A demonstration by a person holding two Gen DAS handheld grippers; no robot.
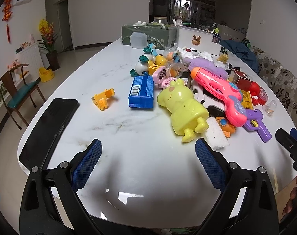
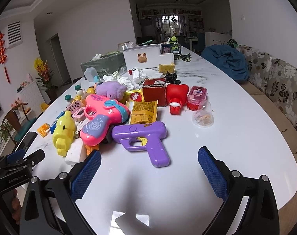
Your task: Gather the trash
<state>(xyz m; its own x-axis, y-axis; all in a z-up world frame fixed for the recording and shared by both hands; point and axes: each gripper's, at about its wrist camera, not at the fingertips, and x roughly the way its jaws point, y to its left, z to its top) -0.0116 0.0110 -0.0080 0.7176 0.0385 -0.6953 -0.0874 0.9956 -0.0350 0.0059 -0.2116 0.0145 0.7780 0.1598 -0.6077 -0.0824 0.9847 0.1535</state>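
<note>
Both the left gripper (image 1: 148, 154) and right gripper (image 2: 149, 162) hung wide and empty, so picking the crinkled yellow foil wrapper (image 2: 143, 111) cleanly probably meant reaching past the purple plastic toy pistol (image 2: 144, 139).

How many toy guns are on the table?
2. The pink toy gun lies in the middle of the pile, and the purple toy gun lies in front of it, nearest the right hand-held gripper. More could be hidden under the pile.
</note>
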